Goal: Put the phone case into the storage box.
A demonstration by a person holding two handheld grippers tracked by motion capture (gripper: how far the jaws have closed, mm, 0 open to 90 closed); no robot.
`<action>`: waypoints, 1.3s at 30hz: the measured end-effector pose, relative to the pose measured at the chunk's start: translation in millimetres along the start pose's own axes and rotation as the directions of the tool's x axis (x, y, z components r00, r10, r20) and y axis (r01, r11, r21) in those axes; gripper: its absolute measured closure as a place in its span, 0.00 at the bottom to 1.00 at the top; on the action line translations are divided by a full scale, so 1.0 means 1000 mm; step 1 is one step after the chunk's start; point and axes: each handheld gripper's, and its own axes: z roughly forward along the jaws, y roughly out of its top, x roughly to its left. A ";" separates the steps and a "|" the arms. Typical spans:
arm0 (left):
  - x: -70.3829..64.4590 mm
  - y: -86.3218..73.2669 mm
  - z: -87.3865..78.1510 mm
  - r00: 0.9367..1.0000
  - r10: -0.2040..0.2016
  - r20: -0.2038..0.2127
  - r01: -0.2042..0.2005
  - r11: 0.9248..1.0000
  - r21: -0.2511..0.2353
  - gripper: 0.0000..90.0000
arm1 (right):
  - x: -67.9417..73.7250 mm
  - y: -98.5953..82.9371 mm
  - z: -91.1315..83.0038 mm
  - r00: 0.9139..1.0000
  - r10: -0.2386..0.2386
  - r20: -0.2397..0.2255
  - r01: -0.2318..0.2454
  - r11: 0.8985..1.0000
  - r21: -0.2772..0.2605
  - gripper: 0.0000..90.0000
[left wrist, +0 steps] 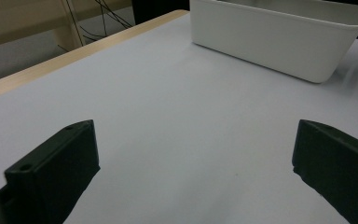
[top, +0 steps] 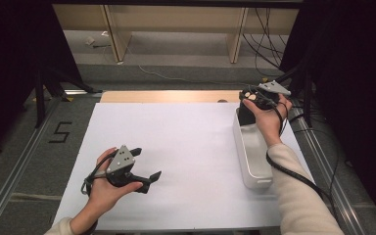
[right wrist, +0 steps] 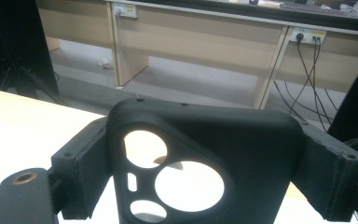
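Phone case (right wrist: 205, 154) clamped between right gripper (right wrist: 205, 161) jaws, above white bin (top: 252, 152).
Left gripper (top: 144, 166) spread wide (holding nothing), over table (top: 176, 142).

White table cover (top: 186, 147); floor marking "5" (top: 60, 132); wooden shelving (top: 176, 29); trailing cables (top: 264, 44)

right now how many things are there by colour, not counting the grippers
white: 1, the long white plastic bin at the right side of the table
black: 1, the black phone case with round camera cutouts, clamped between the jaws of the right gripper over the bin's far end
total: 2
The left gripper is open, holding nothing.
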 end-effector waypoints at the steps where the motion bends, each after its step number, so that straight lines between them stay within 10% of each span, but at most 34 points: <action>1: 0.000 0.000 0.000 1.000 0.000 0.000 0.000 1.000 0.000 0.00 | 0.000 0.000 0.000 1.000 -0.002 0.001 0.002 1.000 0.002 0.17; 39: 0.000 0.000 0.001 1.000 -0.002 0.003 0.002 1.000 0.000 0.00 | 0.003 -0.013 0.015 1.000 -0.002 -0.007 0.002 0.998 0.055 0.17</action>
